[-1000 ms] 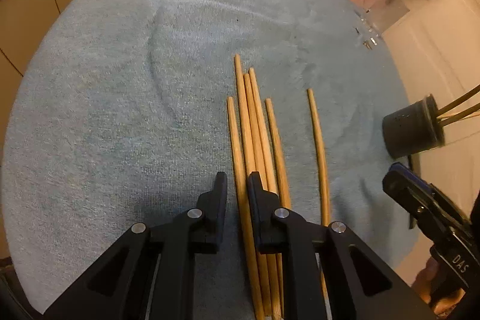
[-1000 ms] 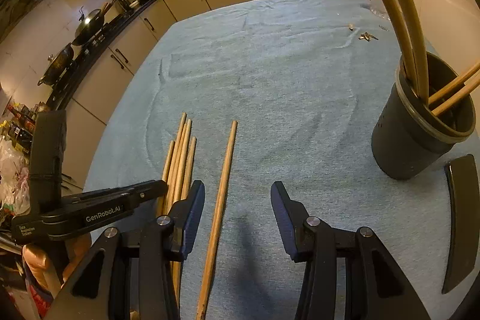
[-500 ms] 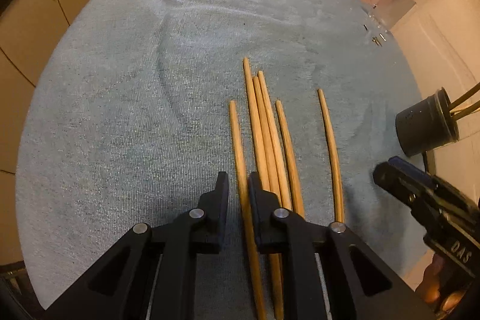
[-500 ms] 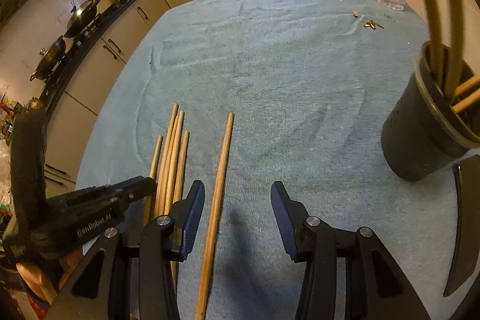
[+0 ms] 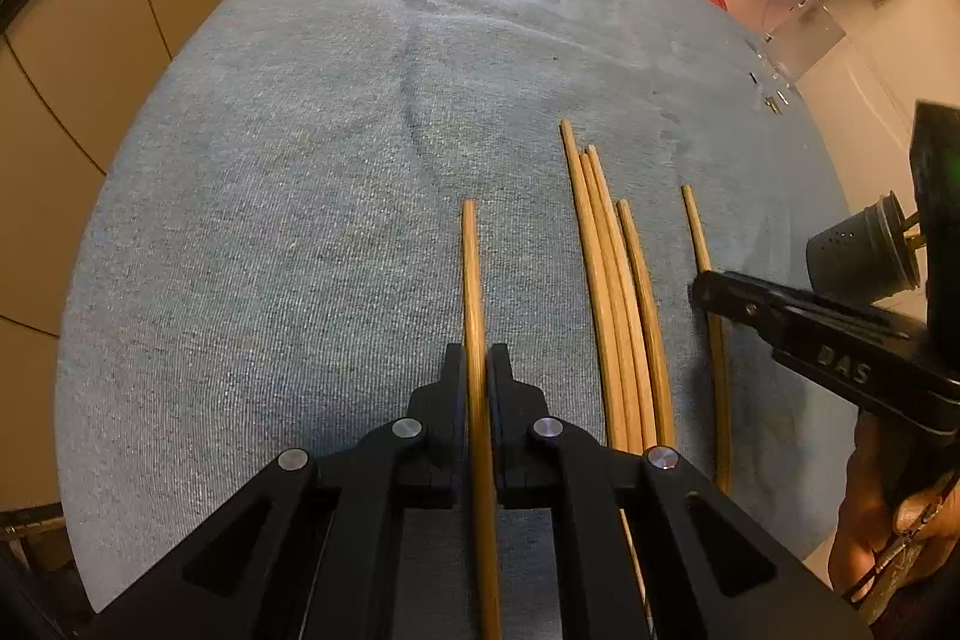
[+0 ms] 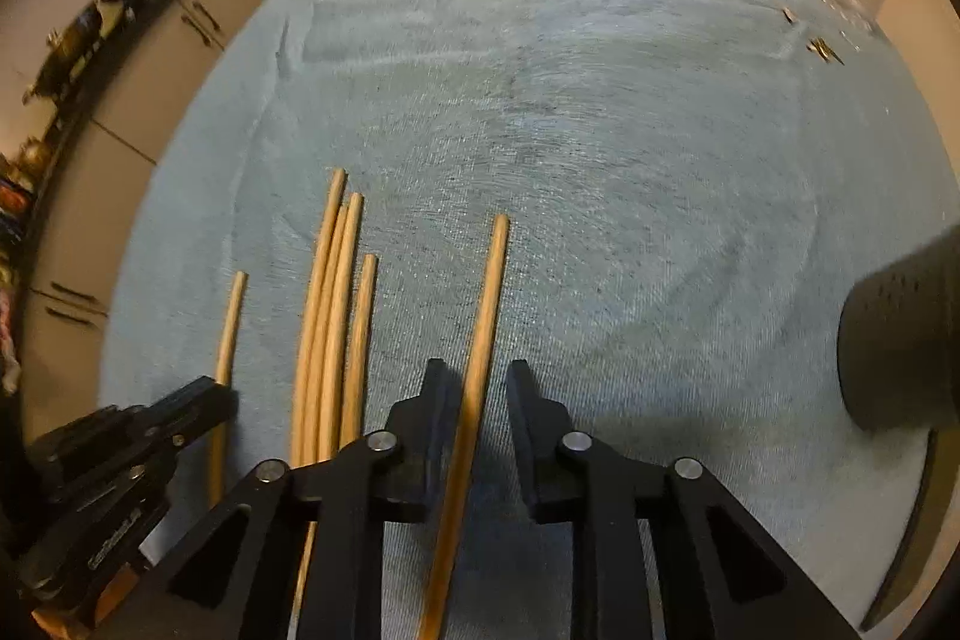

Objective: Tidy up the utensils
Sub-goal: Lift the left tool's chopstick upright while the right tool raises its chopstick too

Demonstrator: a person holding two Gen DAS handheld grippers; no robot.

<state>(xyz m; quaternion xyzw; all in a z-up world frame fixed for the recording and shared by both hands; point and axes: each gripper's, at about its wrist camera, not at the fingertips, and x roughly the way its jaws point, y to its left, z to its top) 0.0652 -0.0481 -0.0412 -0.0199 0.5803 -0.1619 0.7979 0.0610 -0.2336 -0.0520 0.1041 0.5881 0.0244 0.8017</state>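
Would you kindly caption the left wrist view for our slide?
Left gripper shut on one wooden chopstick on the blue cloth, five more lying alongside.

cabinets [image 5: 72, 22]: beige, dark handles | wall [image 5: 870, 52]: pale | light: warm

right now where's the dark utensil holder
In the left wrist view the dark utensil holder stands at the far right on the blue cloth, beyond the lone chopstick.

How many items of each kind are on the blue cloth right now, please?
Light wooden chopsticks lying on the blue cloth: 6 (one clamped in the left gripper, one between the closing right gripper jaws)
Dark grey perforated utensil holder: 1
Total: 7
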